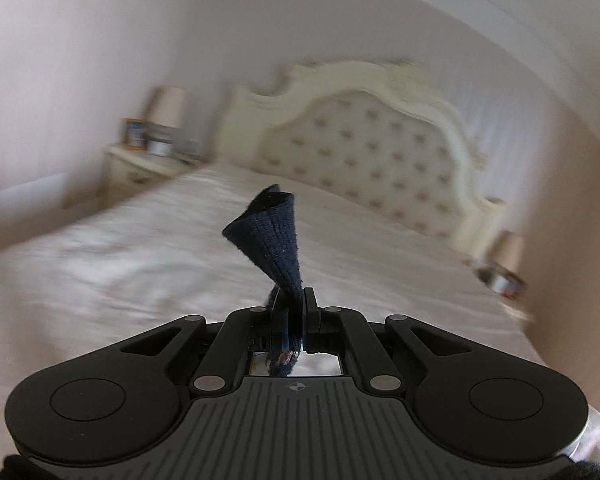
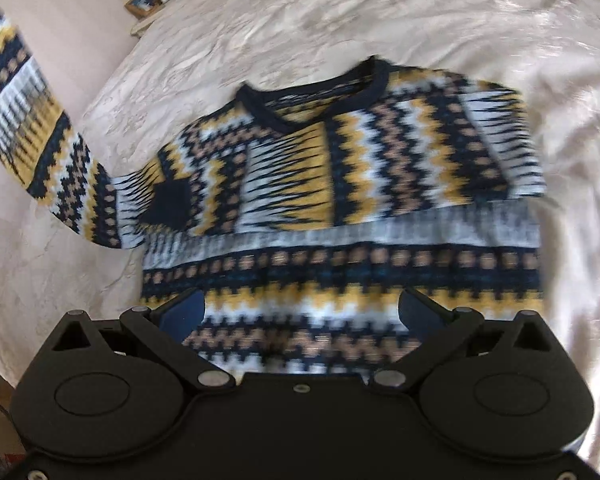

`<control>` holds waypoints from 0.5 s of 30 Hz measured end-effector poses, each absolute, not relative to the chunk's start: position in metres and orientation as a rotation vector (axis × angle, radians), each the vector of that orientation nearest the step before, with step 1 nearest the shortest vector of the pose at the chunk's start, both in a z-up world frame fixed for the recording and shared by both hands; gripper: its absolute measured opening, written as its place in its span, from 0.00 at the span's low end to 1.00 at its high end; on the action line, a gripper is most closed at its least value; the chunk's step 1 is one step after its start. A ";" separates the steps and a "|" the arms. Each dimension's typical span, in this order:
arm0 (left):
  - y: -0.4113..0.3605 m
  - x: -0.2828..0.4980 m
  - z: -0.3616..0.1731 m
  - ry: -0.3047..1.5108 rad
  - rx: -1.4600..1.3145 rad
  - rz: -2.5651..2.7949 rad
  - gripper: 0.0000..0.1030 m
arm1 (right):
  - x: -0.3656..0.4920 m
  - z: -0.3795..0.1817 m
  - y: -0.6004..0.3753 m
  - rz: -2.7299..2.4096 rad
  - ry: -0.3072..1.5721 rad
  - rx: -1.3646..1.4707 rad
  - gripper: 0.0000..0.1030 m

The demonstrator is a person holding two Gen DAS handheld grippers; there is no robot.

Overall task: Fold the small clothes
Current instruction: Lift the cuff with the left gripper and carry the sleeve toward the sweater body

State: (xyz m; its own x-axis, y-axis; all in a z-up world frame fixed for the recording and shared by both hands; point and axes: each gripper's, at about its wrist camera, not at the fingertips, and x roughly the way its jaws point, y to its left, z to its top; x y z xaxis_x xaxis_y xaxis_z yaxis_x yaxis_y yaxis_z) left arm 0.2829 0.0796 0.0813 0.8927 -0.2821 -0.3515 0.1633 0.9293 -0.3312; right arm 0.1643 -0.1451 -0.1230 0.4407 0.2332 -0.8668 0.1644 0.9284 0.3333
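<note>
- While my left gripper [image 1: 296, 304] pinches the navy cuff [image 1: 274, 232], the sleeve [image 2: 40, 140] lifts off to the left, probably ready to fold inward.
- Ahead of my right gripper [image 2: 300, 312], its jaws spread and empty, the sweater [image 2: 340, 208] lies flat on the bed [image 2: 500, 20].
- Blur hides finer detail.

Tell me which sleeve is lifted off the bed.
The sleeve at the picture's left, stretched up and outward; its navy cuff is pinched in the left tool. The other sleeve lies folded across the chest.
</note>
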 end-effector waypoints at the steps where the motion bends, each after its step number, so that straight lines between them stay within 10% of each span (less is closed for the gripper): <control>1: 0.060 0.281 0.077 0.418 -0.295 -0.268 0.05 | 0.161 -0.123 -0.156 0.035 1.120 0.405 1.00; 12: -0.106 0.277 -0.051 0.705 -0.140 -0.536 0.06 | 0.126 -0.129 -0.247 -0.051 1.138 0.438 1.00; 15: -0.115 0.284 -0.080 0.815 -0.137 -0.621 0.20 | 0.120 -0.131 -0.255 -0.059 1.148 0.441 1.00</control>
